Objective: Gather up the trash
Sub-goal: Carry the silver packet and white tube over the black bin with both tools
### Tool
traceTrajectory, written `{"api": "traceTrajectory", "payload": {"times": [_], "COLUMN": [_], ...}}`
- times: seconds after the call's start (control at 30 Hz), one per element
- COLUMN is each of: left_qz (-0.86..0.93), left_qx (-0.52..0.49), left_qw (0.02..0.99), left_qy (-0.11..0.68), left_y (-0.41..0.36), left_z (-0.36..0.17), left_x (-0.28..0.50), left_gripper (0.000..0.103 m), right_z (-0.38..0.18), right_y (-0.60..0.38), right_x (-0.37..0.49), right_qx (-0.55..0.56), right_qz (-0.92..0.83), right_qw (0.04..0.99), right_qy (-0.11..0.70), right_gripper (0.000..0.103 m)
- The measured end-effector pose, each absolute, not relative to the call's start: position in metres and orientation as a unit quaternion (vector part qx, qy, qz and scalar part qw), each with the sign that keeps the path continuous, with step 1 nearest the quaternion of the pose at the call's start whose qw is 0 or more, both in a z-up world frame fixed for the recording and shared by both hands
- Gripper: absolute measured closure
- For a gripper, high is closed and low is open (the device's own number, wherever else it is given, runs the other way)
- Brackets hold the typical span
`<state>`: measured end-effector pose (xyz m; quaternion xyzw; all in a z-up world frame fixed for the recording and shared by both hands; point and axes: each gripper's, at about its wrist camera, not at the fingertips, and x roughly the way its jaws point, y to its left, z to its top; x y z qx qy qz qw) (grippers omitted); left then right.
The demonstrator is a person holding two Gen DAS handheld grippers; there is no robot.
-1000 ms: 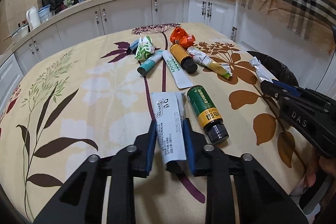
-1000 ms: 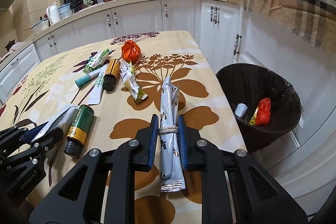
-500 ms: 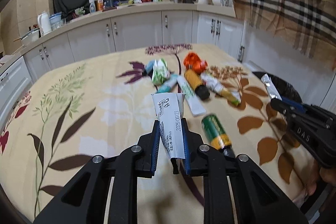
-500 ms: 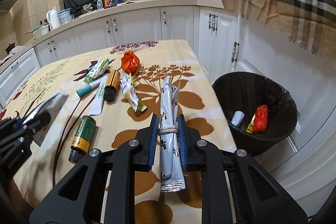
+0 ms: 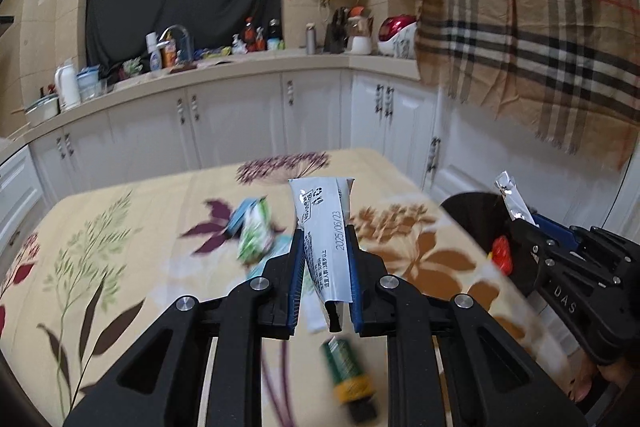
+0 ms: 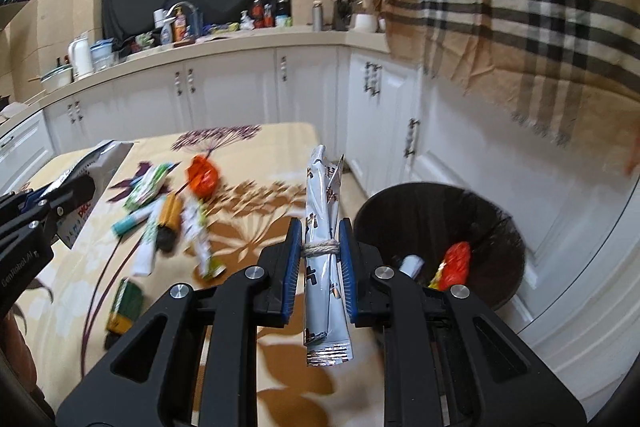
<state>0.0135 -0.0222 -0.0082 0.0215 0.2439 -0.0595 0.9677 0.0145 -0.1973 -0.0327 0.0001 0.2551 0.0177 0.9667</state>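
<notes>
Kitchen, floral tablecloth (image 6: 256, 163) strewn with trash. Left gripper (image 5: 323, 275) clamps a white tube (image 5: 322, 223), lifted above the table. Right gripper (image 6: 320, 259) clamps a twine-tied silver wrapper (image 6: 322, 239) beside the black bin (image 6: 436, 211).

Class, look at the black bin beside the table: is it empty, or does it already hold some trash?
Not empty. The right wrist view shows the bin holding a red wrapper and a small white item. How much lies beneath them cannot be told.
</notes>
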Motion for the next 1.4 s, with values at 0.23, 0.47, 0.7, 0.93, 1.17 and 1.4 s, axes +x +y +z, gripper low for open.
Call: {"api": "traceTrajectory", "payload": {"times": [0.23,0.47,0.7,0.93,1.17,1.4], "left_qz": [-0.099,-0.131,-0.156,-0.173,-0.184,-0.188], "left_qx": [0.026,0.03,0.043,0.056,0.074,0.076], "left_qw": [0.969,0.965,0.959,0.952,0.946,0.941], "left_qy": [0.227,0.225,0.232,0.247,0.257,0.272], "left_y": [-0.06,-0.097,-0.137,-0.172,-0.202,-0.218], "left_z": [0.002,0.0,-0.004,-0.015,-0.026,-0.037], "left_x": [0.044,0.074,0.101,0.124,0.141,0.153], "left_gripper": [0.083,0.083,0.083,0.083,0.083,0.082], "right_z": [-0.022,-0.021,-0.028,-0.039,-0.053,-0.064], "right_y": [-0.232,-0.268,-0.3,-0.322,-0.342,-0.358], "right_x": [0.037,0.059,0.08,0.098,0.108,0.115], "right_qx": [0.008,0.011,0.024,0.034,0.049,0.061], "right_qz": [-0.027,-0.072,-0.107,-0.125,-0.143,-0.153], "right_qw": [0.972,0.972,0.97,0.966,0.961,0.956], "right_qy": [0.234,0.223,0.219,0.224,0.234,0.243], "right_gripper": [0.085,0.085,0.085,0.085,0.084,0.084]}}
